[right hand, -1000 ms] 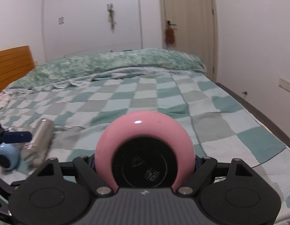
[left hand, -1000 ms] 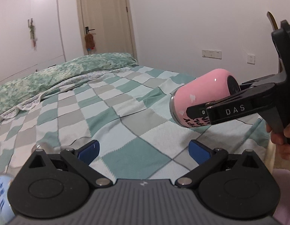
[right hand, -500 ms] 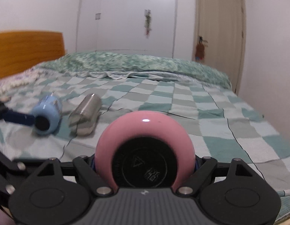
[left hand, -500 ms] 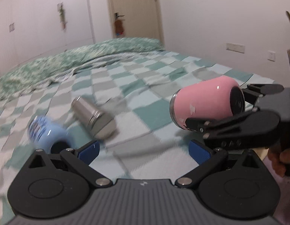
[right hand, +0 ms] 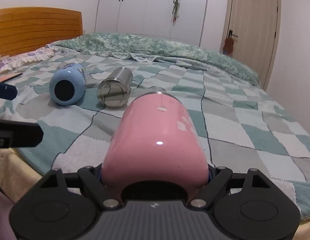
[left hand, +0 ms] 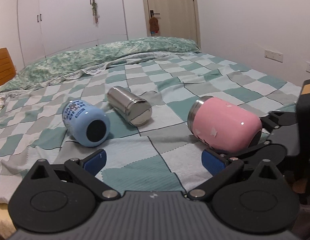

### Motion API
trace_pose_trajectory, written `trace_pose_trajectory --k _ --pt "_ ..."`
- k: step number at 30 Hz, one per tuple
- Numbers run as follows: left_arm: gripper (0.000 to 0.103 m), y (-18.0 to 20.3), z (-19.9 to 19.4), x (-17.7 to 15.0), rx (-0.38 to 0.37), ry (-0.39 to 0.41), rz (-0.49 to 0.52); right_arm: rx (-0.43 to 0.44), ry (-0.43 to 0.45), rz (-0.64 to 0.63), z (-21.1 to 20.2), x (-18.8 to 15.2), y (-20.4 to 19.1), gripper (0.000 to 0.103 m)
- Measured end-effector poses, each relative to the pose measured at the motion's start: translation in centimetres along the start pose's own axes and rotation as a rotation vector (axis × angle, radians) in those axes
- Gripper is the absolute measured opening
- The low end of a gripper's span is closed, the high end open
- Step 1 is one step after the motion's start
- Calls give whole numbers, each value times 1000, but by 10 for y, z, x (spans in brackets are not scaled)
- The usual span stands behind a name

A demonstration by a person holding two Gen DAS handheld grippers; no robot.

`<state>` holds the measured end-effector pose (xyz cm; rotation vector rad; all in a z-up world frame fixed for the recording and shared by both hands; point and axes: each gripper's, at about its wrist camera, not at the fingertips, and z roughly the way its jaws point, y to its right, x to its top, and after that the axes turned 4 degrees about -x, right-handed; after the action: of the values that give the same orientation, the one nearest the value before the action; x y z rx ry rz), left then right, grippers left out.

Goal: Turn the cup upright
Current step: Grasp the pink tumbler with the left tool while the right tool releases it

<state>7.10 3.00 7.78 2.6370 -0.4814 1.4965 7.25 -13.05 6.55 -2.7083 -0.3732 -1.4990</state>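
Observation:
A pink cup with a steel rim lies sideways in my right gripper, whose fingers clamp its base end. In the left wrist view the same pink cup hangs just above the checkered bedspread at the right, rim pointing away and left, with the right gripper behind it. My left gripper is open and empty, low over the bed's near edge. A blue cup and a steel cup lie on their sides on the bed ahead.
The bed is covered by a green, grey and white checkered blanket. A green patterned duvet is piled along the far side. A wooden headboard stands at the left. The blue cup and the steel cup lie left of the pink one.
The left gripper has swung left, bringing the blue and steel cups into view. The right gripper has tilted the pink cup so its side, not its base, faces the camera.

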Motion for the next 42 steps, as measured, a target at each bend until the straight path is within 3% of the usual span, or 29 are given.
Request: trace_pose_trajectory --k 2,9,15,22,27,33,36,37,38,42 --pt "103 0 -3 1 9 4 -8 52 19 27 -10 3 12 103" --pt "103 6 -12 12 -8 24 -53 227 84 182 -56 5 83 103" --pt "103 21 3 28 -72 -55 -119 145 152 260 -71 1 148 103" --pt "103 46 45 54 -144 -164 -224 96 150 332 -55 -12 200 103" --pt "103 54 79 71 -145 -236 -332 114 121 310 -35 -15 213 103" --pt "103 57 112 80 -71 -313 -379 170 79 236 -15 -11 211 103" --pt "103 57 126 79 -71 -358 -409 190 68 208 -7 -9 208 103" --pt "102 57 132 78 -84 -378 -428 194 66 205 -7 -9 206 103" --pt "94 57 137 76 -100 -398 -452 199 65 202 -5 -9 206 103" --pt "91 54 144 73 -107 -429 -498 212 64 208 -5 -12 208 103"
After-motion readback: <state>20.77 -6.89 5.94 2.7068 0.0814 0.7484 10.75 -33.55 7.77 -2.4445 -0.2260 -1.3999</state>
